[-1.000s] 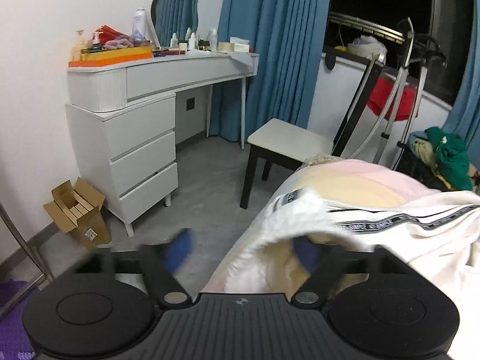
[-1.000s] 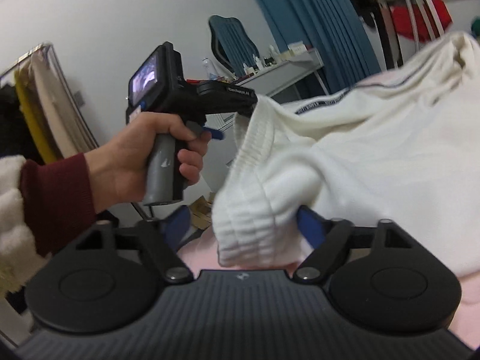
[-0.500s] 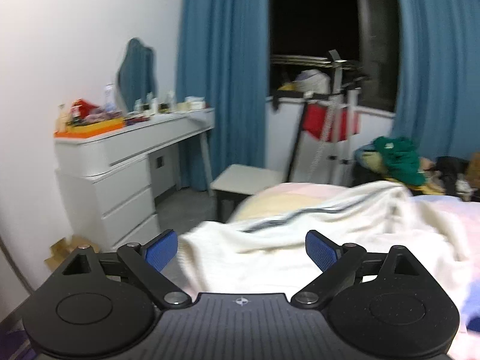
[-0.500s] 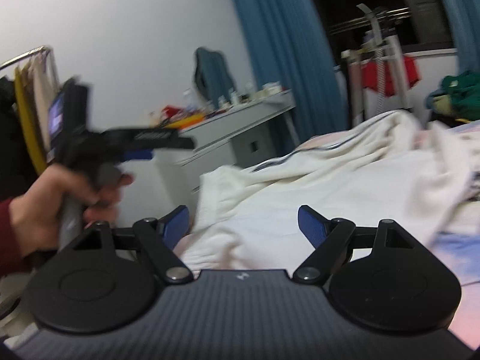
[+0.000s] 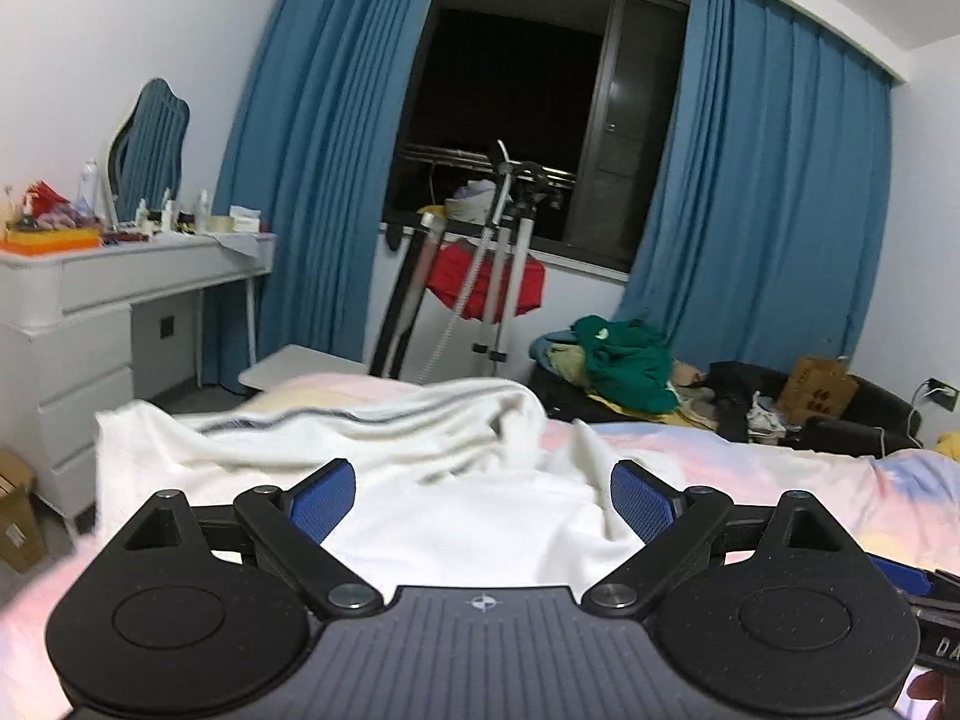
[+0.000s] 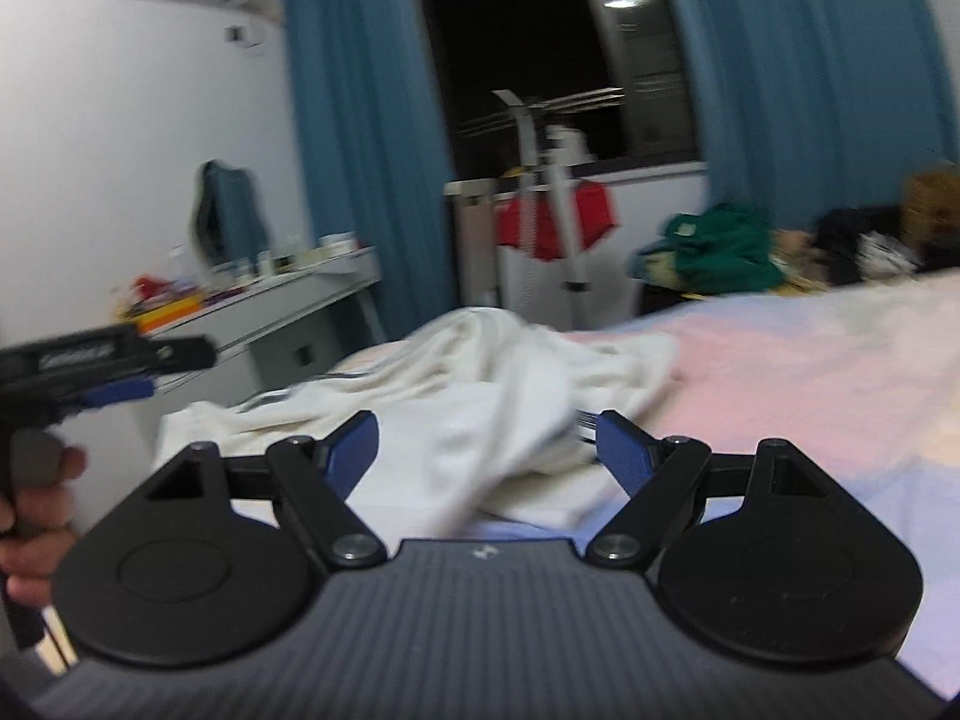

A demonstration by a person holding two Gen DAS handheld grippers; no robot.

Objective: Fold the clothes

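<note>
The bed [image 5: 780,468] takes up most of the room in front of me, covered in a pastel sheet of pink, yellow and pale blue. Behind it hang long blue curtains [image 5: 750,210] on either side of a dark window [image 5: 510,120]. Against the left wall stands a white dressing table [image 5: 90,300] with drawers, its top crowded with bottles and an orange box, a mirror above it. A metal stand [image 5: 498,276] draped with something red sits under the window, and just right of it a heap of clothes with a green garment [image 5: 624,360] on top.

The white garment [image 5: 390,480] lies rumpled on the left part of the bed, a dark stripe running along one edge, its far side bunched up into a ridge. Nothing is lifting it; it rests loose on the sheet.

The left gripper [image 5: 483,501] hangs over the near part of the cloth with its blue pads [image 5: 318,498] spread wide and empty. The right gripper [image 6: 486,450] is likewise spread wide with nothing between its pads, the cloth lying beyond them. In the right wrist view, the left hand [image 6: 36,510] is at the left edge, clutching its tool's handle
</note>
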